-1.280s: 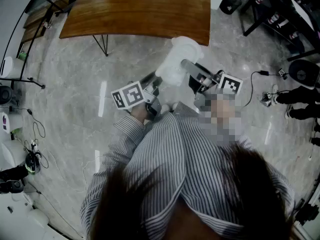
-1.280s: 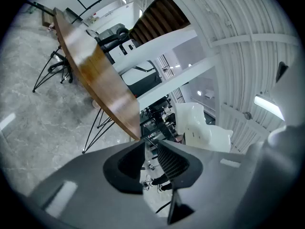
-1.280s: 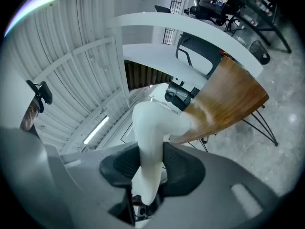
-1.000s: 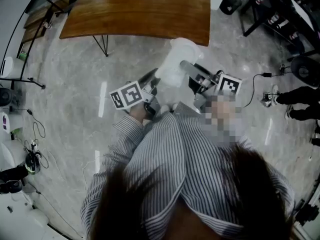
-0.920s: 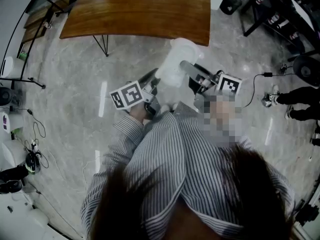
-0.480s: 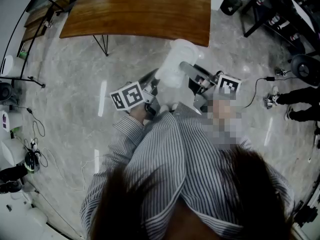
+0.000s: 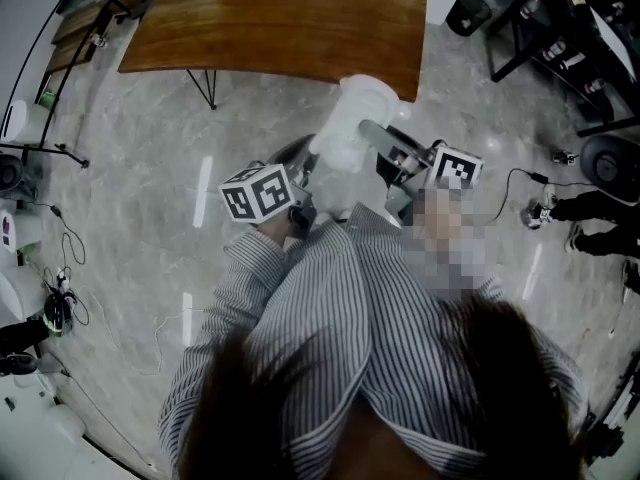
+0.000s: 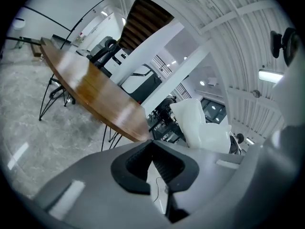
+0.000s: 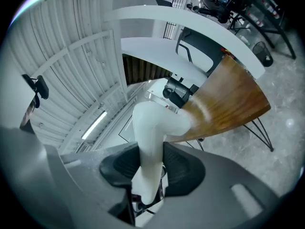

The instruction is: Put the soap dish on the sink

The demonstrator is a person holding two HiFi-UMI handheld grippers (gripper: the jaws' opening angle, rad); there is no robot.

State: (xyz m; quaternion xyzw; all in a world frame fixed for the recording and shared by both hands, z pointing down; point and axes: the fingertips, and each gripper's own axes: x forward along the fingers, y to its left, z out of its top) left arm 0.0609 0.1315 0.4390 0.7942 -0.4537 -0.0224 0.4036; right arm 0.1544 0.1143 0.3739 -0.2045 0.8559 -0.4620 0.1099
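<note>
A white, smooth plastic soap dish [image 7: 352, 120] is grasped by the right gripper [image 7: 370, 133], whose two dark pads are clenched on the dish's lower part, one on either side. In the right gripper view the dish [image 9: 153, 128] is seen rising from between the pads of that gripper [image 9: 150, 162] and bending to the right at its top. The dish is held in the air above the grey marbled stone floor [image 7: 130, 168], just on the near side of the near edge of the long brown wooden table [image 7: 270, 18] on thin black metal legs.

The left gripper [image 7: 290, 152] is held just to the left of the dish, apart from it. In the left gripper view its jaws [image 8: 152, 146] are seen brought together at the tips with nothing between them, and the dish [image 8: 200, 125] is seen beyond them, to the right. The nearest part of the head view is filled by a striped shirt [image 7: 330, 318].
</note>
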